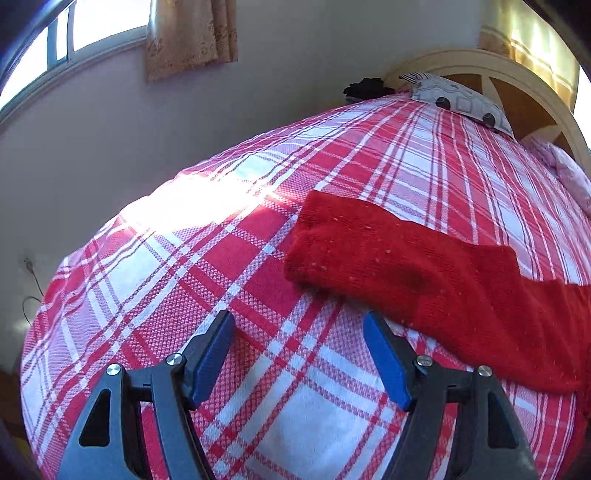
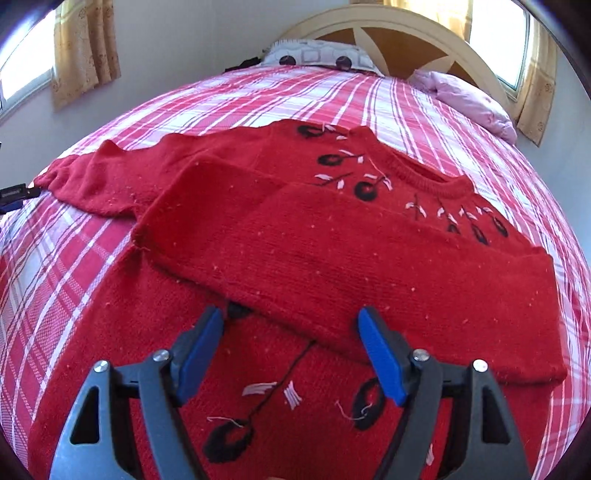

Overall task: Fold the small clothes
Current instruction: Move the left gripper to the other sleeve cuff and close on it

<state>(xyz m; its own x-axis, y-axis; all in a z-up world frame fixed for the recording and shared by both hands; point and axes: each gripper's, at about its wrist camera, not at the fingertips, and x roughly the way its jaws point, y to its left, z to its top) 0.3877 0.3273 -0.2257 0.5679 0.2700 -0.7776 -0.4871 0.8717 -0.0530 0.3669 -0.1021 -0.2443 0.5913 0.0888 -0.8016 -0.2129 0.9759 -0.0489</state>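
A small red knit sweater [image 2: 332, 258] with black and white embroidered flowers lies flat on the bed. Its right sleeve is folded across the chest. Its left sleeve [image 2: 110, 173] stretches out to the left. That sleeve shows in the left wrist view [image 1: 424, 273], with its cuff end just ahead and to the right of my left gripper [image 1: 299, 332]. The left gripper is open and empty above the bedspread. My right gripper [image 2: 290, 328] is open and empty, just above the sweater's lower body near the folded sleeve's edge.
The bed has a red and white plaid cover [image 1: 221, 258]. A patterned pillow [image 2: 317, 57] and a pink pillow [image 2: 469, 99] lie by the cream headboard [image 2: 406, 22]. The wall and curtained windows [image 1: 188, 33] stand to the left.
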